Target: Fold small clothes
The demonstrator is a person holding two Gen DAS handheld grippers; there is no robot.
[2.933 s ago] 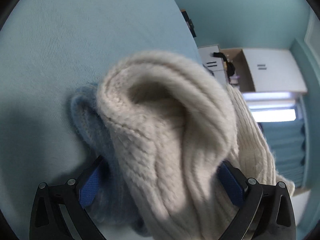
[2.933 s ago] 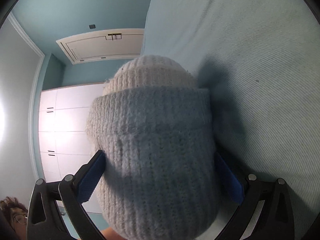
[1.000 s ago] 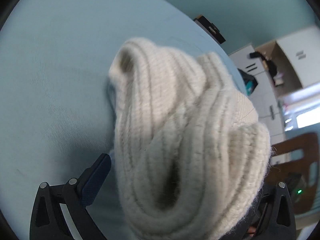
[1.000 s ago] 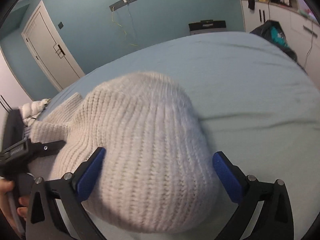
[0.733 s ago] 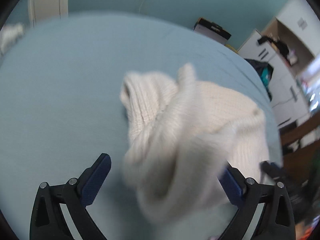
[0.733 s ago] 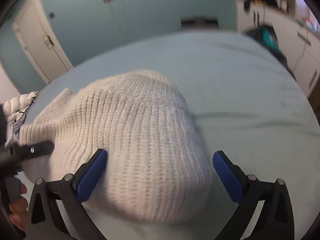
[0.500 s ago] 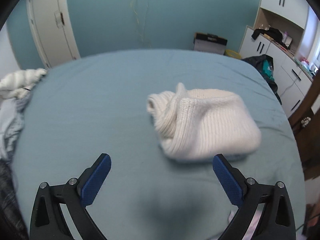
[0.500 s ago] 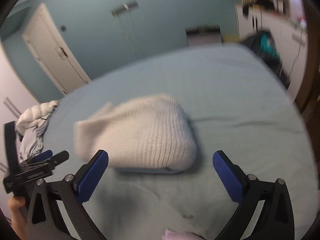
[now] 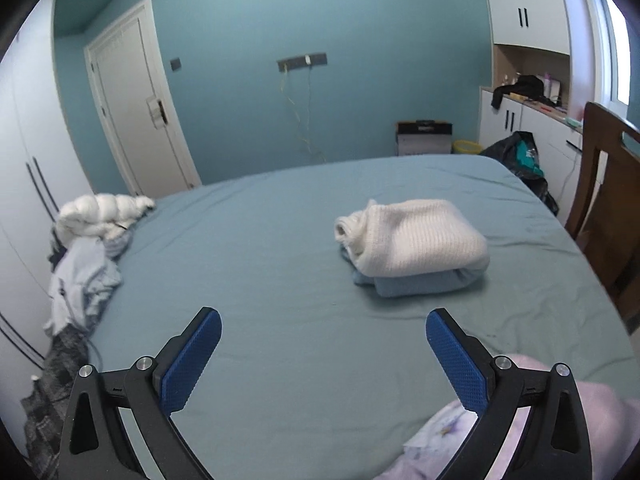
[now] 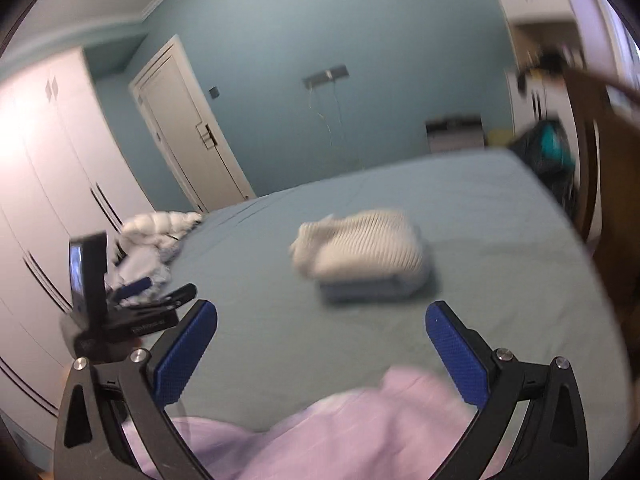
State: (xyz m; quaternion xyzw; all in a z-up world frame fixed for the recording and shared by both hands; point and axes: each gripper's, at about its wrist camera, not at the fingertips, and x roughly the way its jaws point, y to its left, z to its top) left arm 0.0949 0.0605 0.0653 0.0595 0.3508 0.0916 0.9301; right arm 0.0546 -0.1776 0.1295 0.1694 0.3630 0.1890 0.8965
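A folded cream knit sweater (image 9: 416, 238) lies on top of a folded light blue garment (image 9: 424, 282) on the teal bed sheet (image 9: 260, 248); the stack also shows blurred in the right wrist view (image 10: 360, 252). My left gripper (image 9: 323, 356) is open and empty, well short of the stack. My right gripper (image 10: 320, 348) is open and empty, above a pale pink garment (image 10: 340, 432) at the near edge. That pink garment also shows in the left wrist view (image 9: 520, 432). The left gripper appears in the right wrist view (image 10: 132, 304).
A heap of unfolded white and pale blue clothes (image 9: 92, 240) lies at the bed's left edge. A wooden chair (image 9: 604, 208) stands at the right side. A white door (image 9: 136, 108), wardrobes and cabinets line the walls.
Both grippers have let go of the cream sweater, left it on the blue garment, and pulled back toward the near edge of the bed. The pink garment has come into view.
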